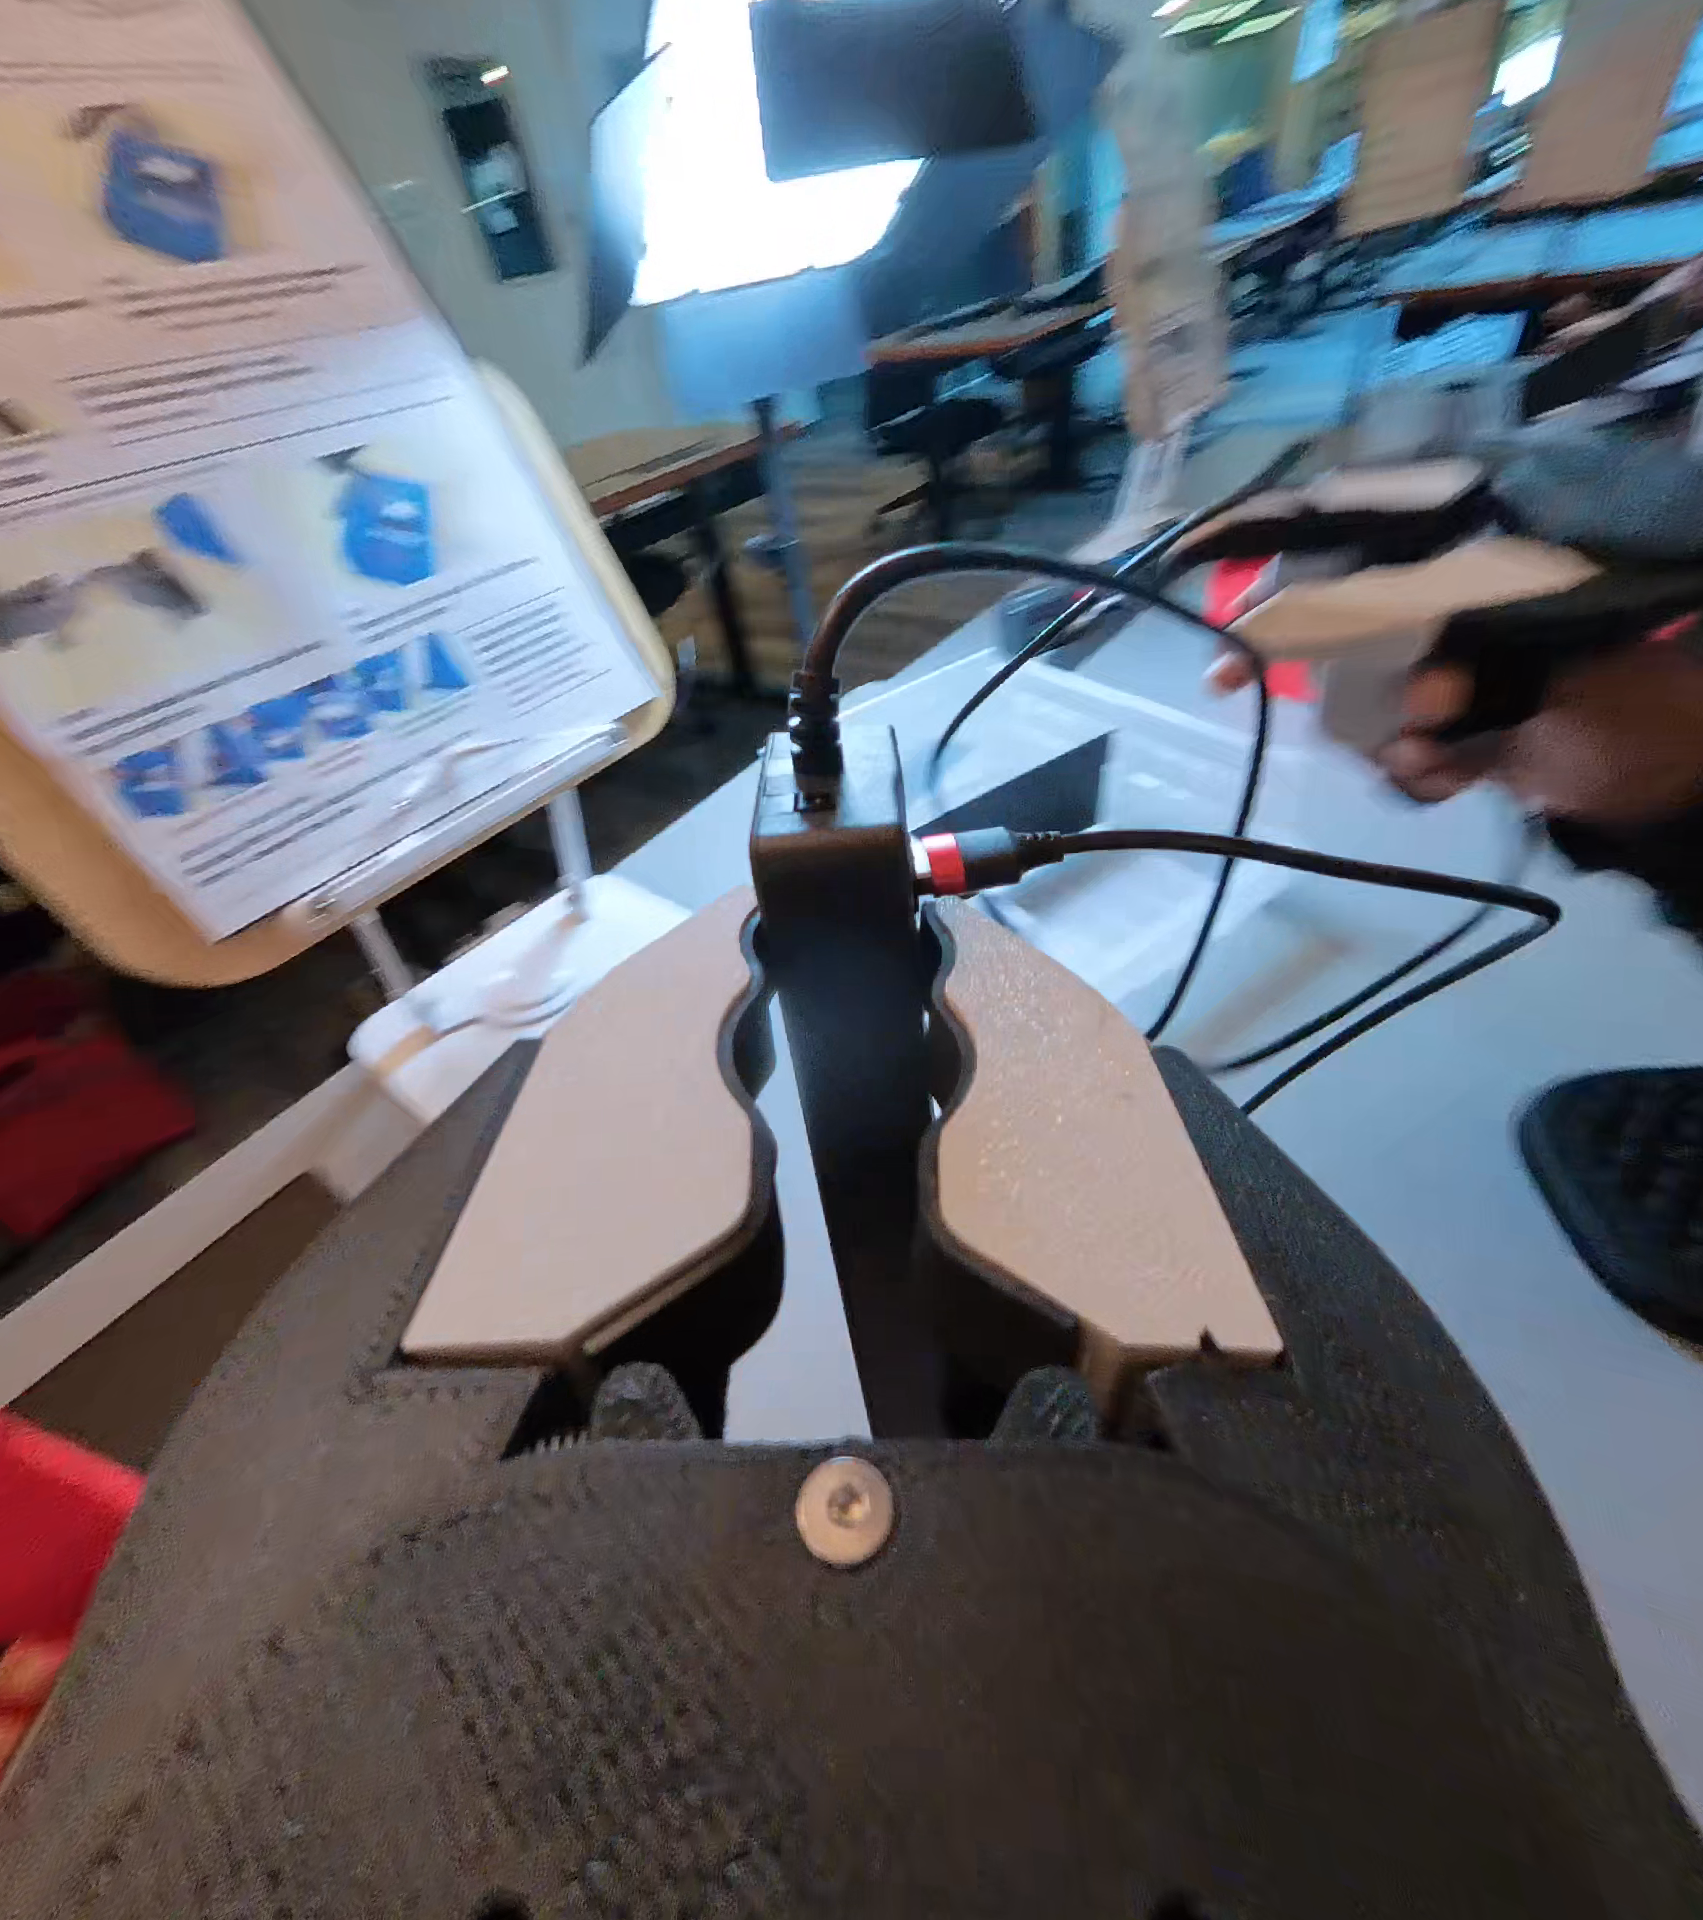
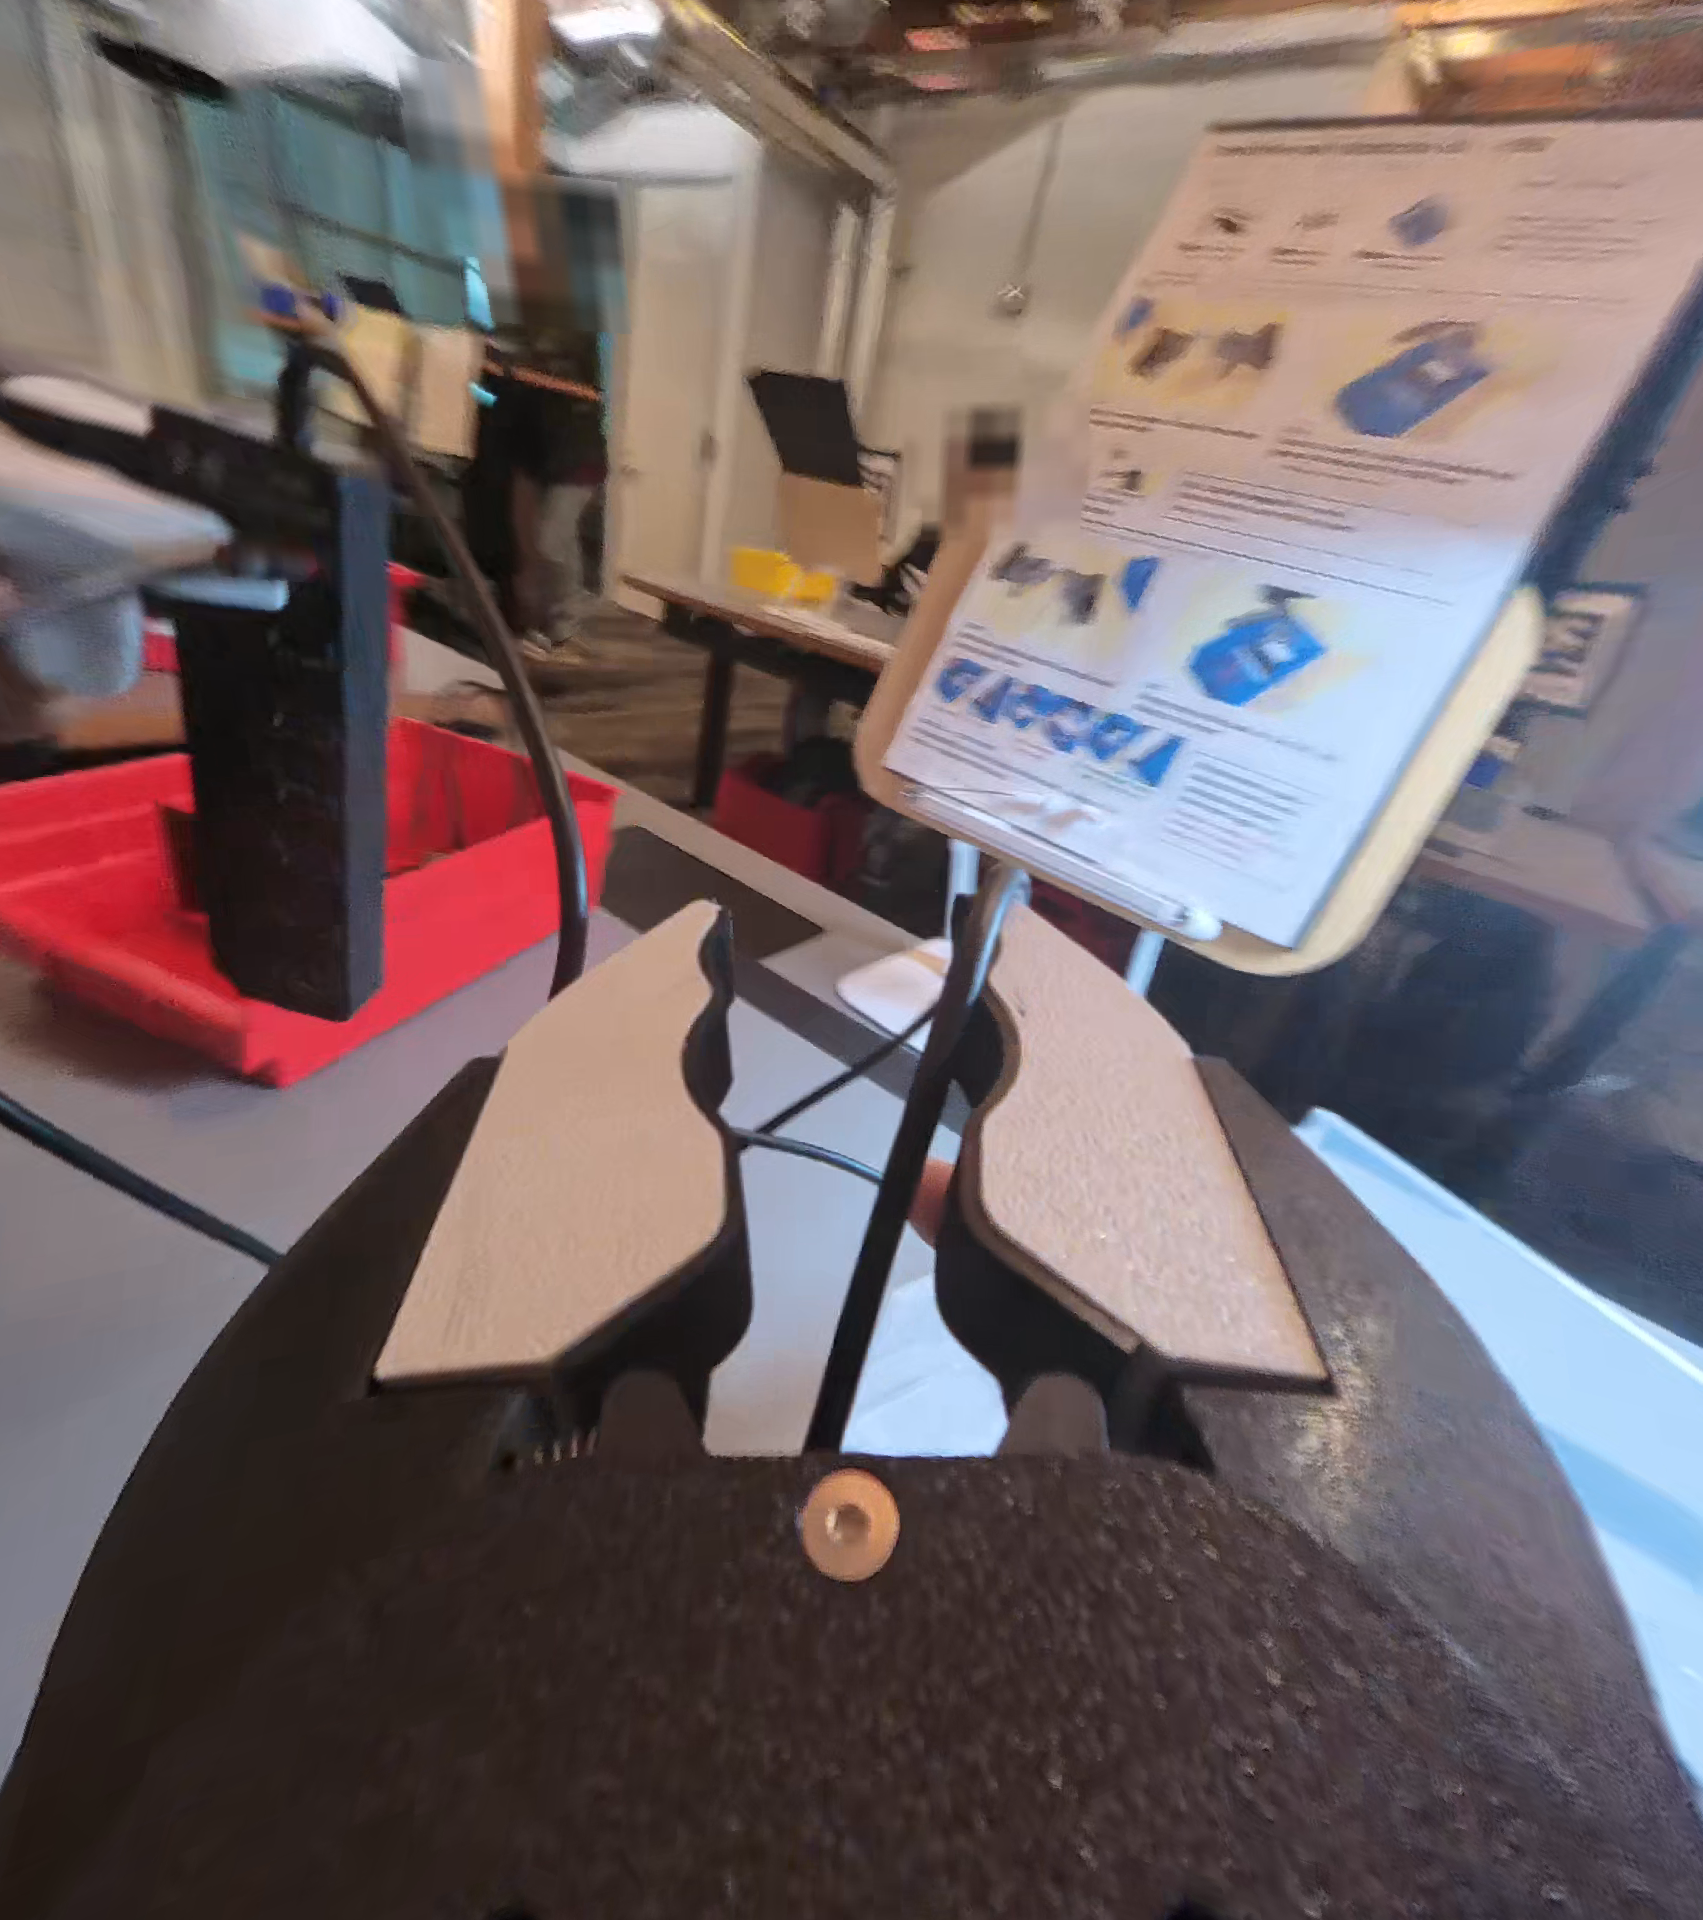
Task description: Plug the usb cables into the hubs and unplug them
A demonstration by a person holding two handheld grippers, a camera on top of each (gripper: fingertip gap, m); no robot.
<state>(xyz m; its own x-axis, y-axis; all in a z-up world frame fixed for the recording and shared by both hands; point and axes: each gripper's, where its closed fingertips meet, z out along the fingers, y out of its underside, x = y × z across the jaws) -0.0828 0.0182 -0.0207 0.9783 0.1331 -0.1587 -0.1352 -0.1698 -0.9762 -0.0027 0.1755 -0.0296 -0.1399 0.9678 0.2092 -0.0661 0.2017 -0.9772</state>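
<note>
Left wrist view: left gripper (image 1: 842, 935) clamps black hub (image 1: 831, 862) above bench (image 1: 1449, 1299), red-collared plug (image 1: 961, 860) seated; right gripper (image 2: 852, 971) spread wide, cable (image 2: 914, 1122) loose between; unplugging next, needs firm plug grip

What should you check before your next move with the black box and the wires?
1. Left gripper clamps the black rectangular hub: ok.
2. Red-collared black cable plug sits in the hub's side: ok.
3. Black moulded plug sits in the hub's far end: ok.
4. Right gripper is open: ok.
5. A thin black cable runs between its fingers, ungripped: ok.
6. Which plug that cable belongs to: cannot tell.
</note>
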